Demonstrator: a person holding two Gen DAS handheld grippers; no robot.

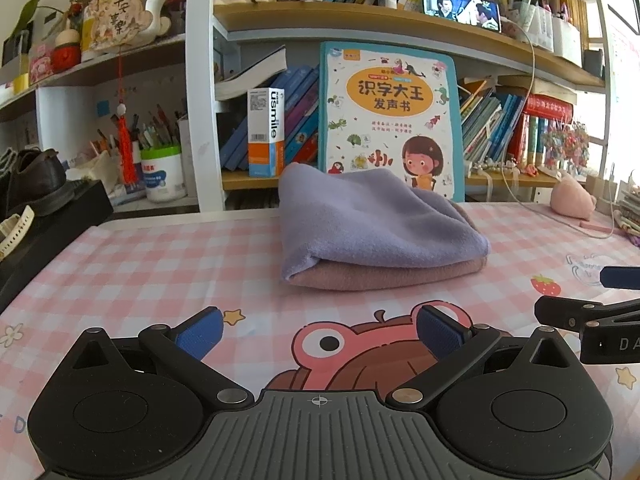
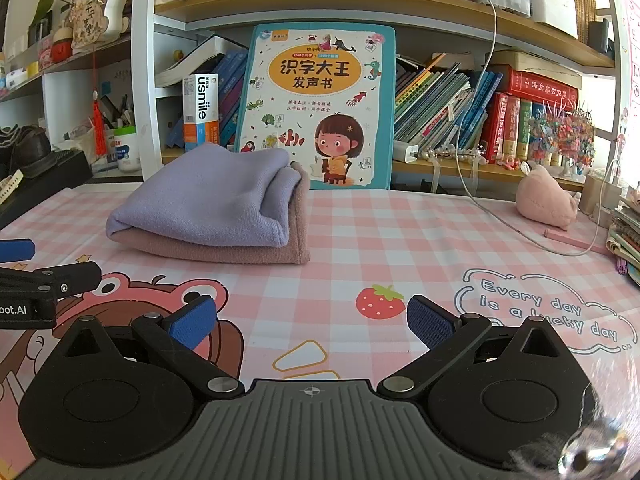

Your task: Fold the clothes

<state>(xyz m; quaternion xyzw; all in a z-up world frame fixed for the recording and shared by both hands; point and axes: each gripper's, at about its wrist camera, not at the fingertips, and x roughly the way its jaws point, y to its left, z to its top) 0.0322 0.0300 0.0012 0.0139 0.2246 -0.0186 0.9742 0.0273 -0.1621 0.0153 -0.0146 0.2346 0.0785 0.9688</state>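
Both grippers [image 1: 318,334] [image 2: 312,322] agape; folded clothes [image 1: 376,228] crosswise.

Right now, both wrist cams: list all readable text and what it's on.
"usmile": white and orange box on the shelf.
"识字大王 发声书": children's book leaning on the shelf.
"Every day is a lucky day": tablecloth print.
"ot.AI": left gripper's body, partly cut off, seen from the right wrist.
"平安喜乐": hanging charm.
Book spines, small print on the cover, box barcode label: too small to read.
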